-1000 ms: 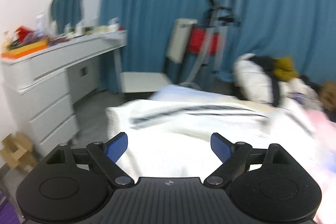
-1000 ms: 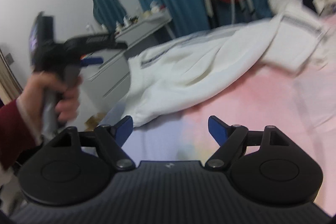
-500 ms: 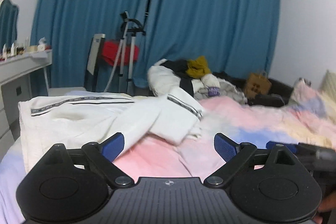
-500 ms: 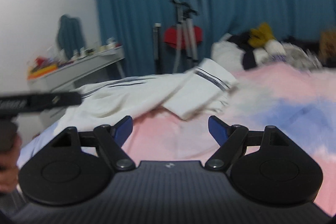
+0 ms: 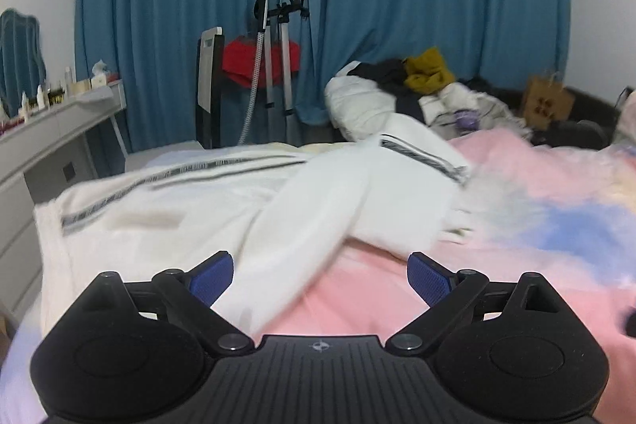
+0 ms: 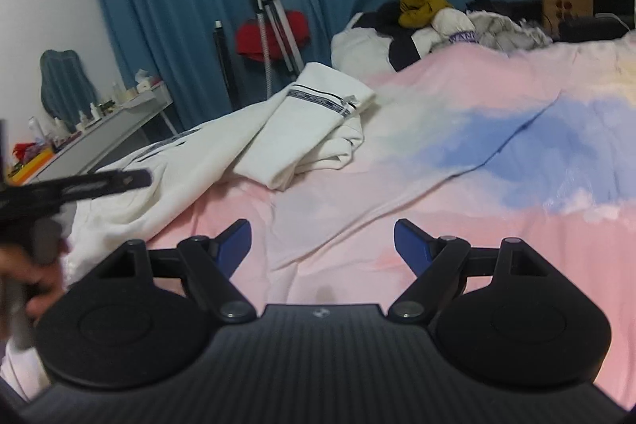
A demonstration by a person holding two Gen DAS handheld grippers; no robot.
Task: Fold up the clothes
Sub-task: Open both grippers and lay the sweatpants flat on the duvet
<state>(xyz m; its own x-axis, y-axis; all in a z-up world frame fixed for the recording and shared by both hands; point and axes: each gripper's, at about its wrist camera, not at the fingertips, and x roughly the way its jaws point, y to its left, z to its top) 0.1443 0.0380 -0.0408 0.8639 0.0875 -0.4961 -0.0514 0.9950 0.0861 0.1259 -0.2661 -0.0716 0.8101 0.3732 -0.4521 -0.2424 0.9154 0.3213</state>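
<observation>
A white garment with dark striped trim (image 5: 222, 209) lies spread on the left part of the bed, one sleeve folded back over it; it also shows in the right wrist view (image 6: 278, 134). My left gripper (image 5: 320, 275) is open and empty, low over the garment's near edge. My right gripper (image 6: 322, 243) is open and empty above the pink bedsheet (image 6: 457, 193), to the right of the garment. The left gripper's body and the hand holding it show at the left edge of the right wrist view (image 6: 79, 185).
A pile of clothes (image 5: 417, 90) lies at the bed's far end, with a brown paper bag (image 5: 546, 102) beside it. A garment steamer stand (image 5: 270, 46) and blue curtains are behind. A white dresser (image 5: 47, 138) stands to the left of the bed.
Both grippers have swung from facing the dresser side to facing along the bed. They stay open. The garment lies as before.
</observation>
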